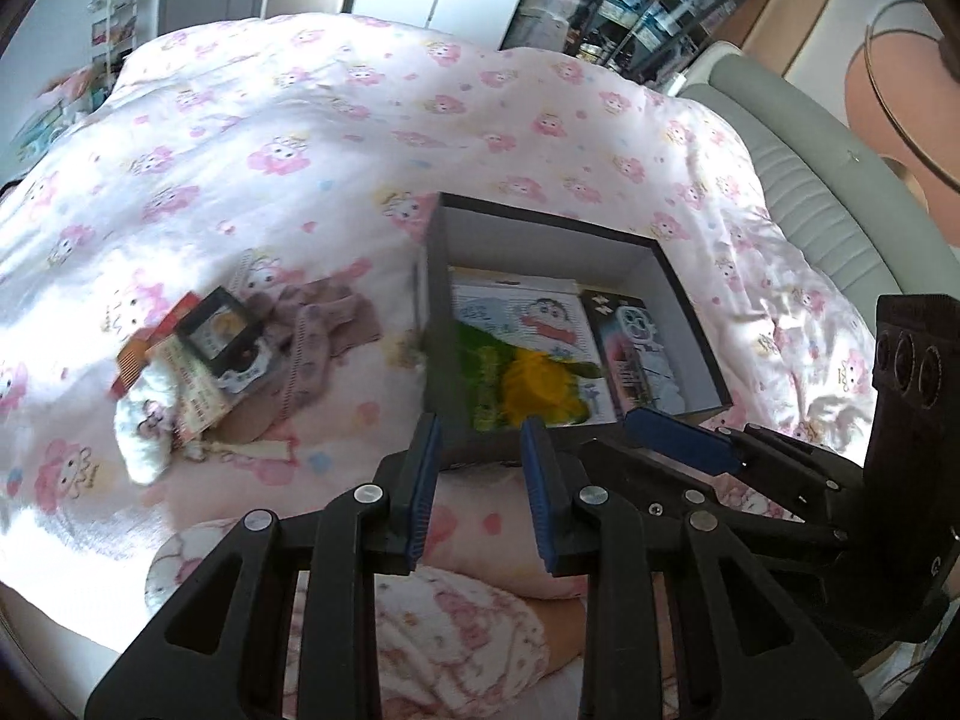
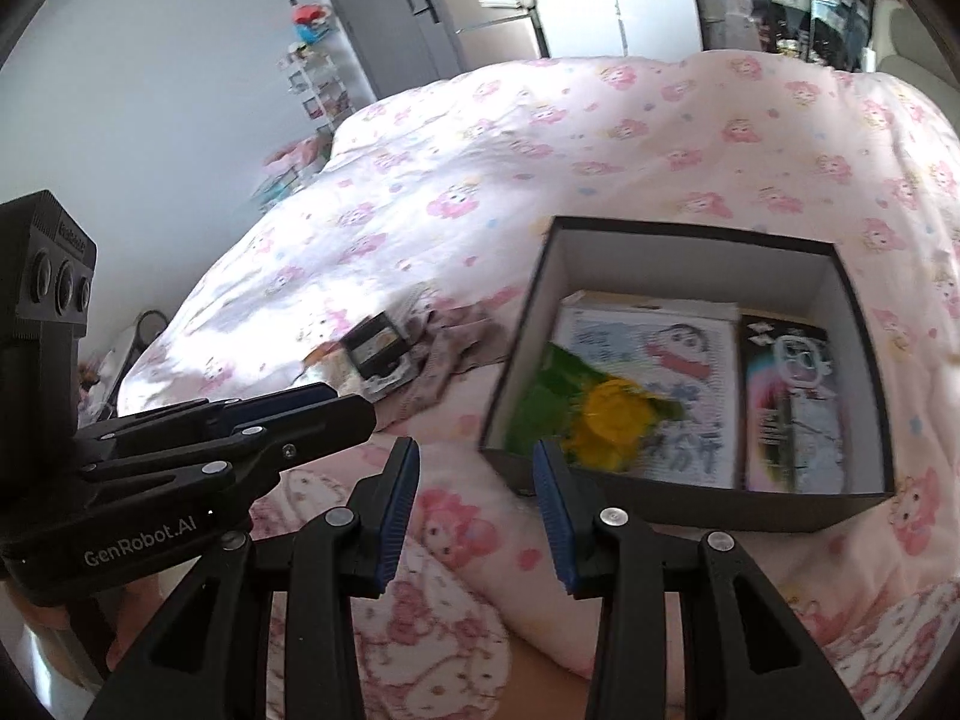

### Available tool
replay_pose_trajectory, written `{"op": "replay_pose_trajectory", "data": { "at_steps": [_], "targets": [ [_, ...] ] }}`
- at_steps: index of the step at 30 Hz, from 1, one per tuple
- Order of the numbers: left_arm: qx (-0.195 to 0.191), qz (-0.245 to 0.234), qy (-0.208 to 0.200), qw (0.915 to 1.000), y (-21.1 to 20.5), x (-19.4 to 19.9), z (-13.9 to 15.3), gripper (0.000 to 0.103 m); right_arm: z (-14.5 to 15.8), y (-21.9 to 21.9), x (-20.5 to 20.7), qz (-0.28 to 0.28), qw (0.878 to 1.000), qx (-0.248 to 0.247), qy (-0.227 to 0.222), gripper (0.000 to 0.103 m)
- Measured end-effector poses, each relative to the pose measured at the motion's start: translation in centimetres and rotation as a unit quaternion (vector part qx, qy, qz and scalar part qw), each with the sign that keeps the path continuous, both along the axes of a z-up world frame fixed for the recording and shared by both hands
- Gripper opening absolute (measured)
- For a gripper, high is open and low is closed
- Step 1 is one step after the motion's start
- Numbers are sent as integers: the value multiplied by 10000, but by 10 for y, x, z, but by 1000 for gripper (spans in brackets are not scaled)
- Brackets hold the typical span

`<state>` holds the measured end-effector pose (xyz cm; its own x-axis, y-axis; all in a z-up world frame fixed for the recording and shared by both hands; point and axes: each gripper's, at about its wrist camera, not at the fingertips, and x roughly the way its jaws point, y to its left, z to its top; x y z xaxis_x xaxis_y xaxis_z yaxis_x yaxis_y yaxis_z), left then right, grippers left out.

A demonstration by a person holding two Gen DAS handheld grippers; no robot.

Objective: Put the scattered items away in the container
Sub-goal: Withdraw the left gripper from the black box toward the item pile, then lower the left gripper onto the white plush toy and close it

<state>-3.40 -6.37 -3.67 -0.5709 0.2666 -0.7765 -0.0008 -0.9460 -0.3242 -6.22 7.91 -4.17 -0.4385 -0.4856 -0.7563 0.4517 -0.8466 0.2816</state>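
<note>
A dark box (image 1: 540,221) (image 2: 690,229) with a white inside lies open on the bed. In it are a cartoon card (image 1: 528,312) (image 2: 660,348), a green and yellow item (image 1: 522,384) (image 2: 600,414) and a phone case pack (image 1: 636,348) (image 2: 792,396). Left of the box lie a small black case (image 1: 219,330) (image 2: 378,348), a mauve cloth (image 1: 324,330) (image 2: 456,348), a red card (image 1: 192,372) and a white plush (image 1: 144,426). My left gripper (image 1: 480,426) hovers open and bare at the box's near left corner. My right gripper (image 2: 477,447) is beside it, open and bare.
A white duvet (image 1: 360,138) with pink cartoon print covers the bed. A grey padded bed edge (image 1: 840,192) runs along the right. A sleeve in pink print (image 1: 456,630) lies under the grippers. Wardrobe doors (image 2: 390,6) and shelves (image 2: 312,78) stand beyond the bed.
</note>
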Motion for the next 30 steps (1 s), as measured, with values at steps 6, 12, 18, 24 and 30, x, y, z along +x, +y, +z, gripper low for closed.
{"op": "replay_pose_trajectory", "data": {
  "at_steps": [6, 12, 18, 24, 30],
  "targets": [
    [147, 377, -84, 9991, -39, 12, -15, 27, -8, -41, 4, 332, 9992, 202, -28, 36],
    [277, 904, -257, 9952, -93, 24, -36, 26, -24, -92, 3, 712, 9970, 244, -153, 35],
    [361, 1368, -475, 9888, -138, 26, -64, 28, -46, -140, -10, 1172, 9916, 234, -485, 35],
    [459, 1991, -801, 9756, -198, 25, -107, 29, -75, -156, -45, 1104, 9894, 533, -784, 35],
    [902, 2259, -1082, 9639, -236, 18, -147, 41, -101, -187, -69, 1370, 9829, 623, -1064, 36]
  ]
}}
